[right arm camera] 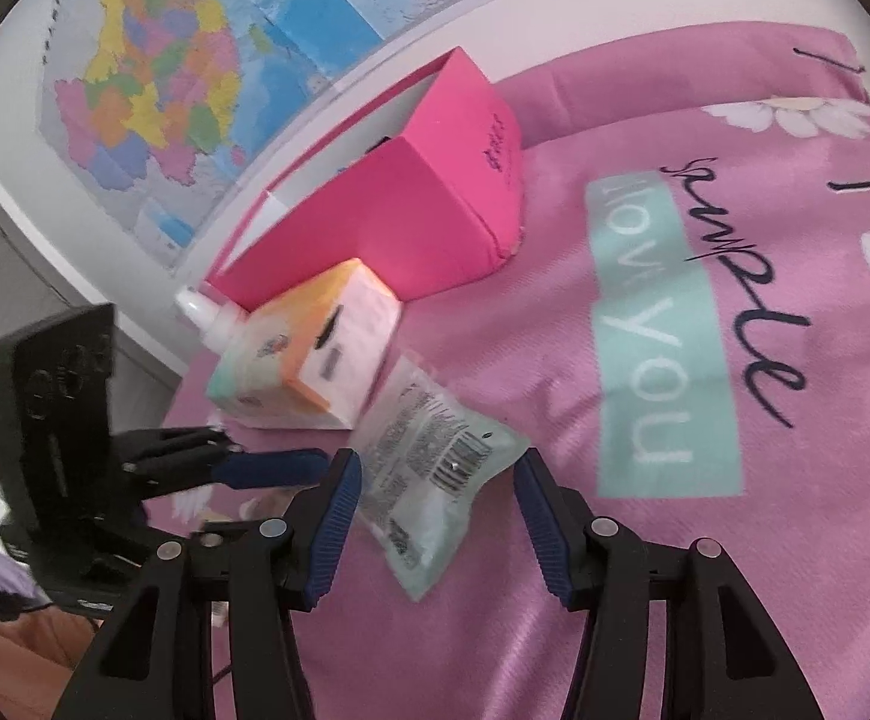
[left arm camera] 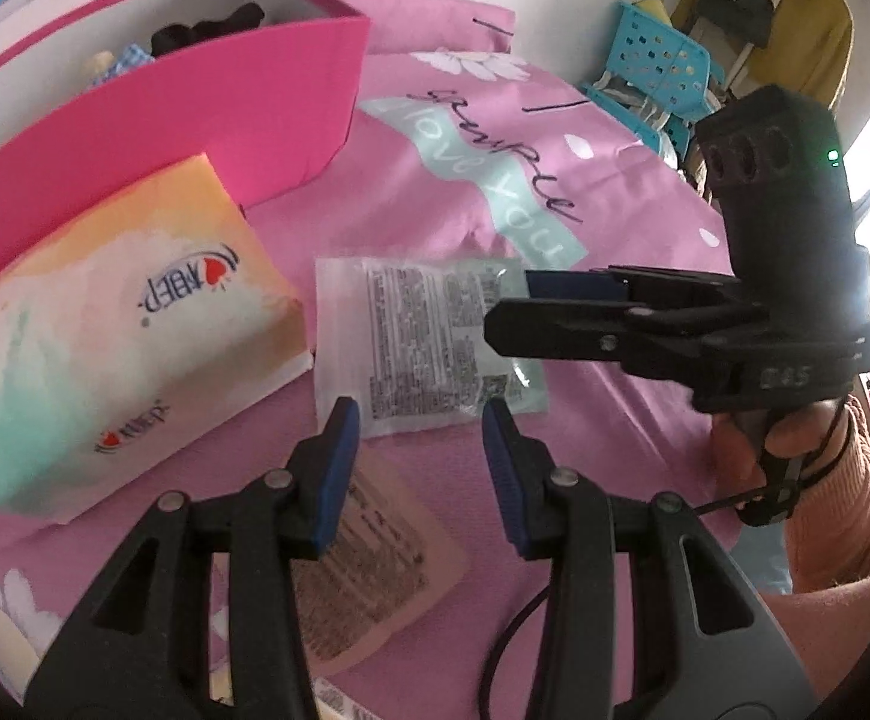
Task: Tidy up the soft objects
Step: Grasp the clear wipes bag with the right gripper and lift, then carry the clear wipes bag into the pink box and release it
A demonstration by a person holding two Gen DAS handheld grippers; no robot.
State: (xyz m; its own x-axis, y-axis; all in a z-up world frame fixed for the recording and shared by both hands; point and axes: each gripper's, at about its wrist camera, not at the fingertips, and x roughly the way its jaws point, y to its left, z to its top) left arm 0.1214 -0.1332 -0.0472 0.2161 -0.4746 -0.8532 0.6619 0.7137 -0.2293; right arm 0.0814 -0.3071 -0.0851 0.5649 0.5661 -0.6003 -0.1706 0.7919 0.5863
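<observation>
Figure: 2 hand-held tongs above a pink bedspread [left arm camera: 585, 192]. The left gripper [left arm camera: 422, 468], at the bottom centre of its own view, has its jaws apart with nothing between them; it hangs over the near edge of a clear packet [left arm camera: 417, 342] printed with small text, probably to line up a grasp. The right gripper [right arm camera: 440, 516] also stands with its jaws apart, the same packet [right arm camera: 435, 468] lying between its fingers, unpressed; its tips reach the packet's right side in the left view. A tissue pack [left arm camera: 117, 360] lies at left, touching the open pink box [left arm camera: 207, 120] in the upper left, which already holds dark and checked cloth items and is the likely destination. A beige packet [left arm camera: 369, 570] lies below the left jaws, still loose.
</observation>
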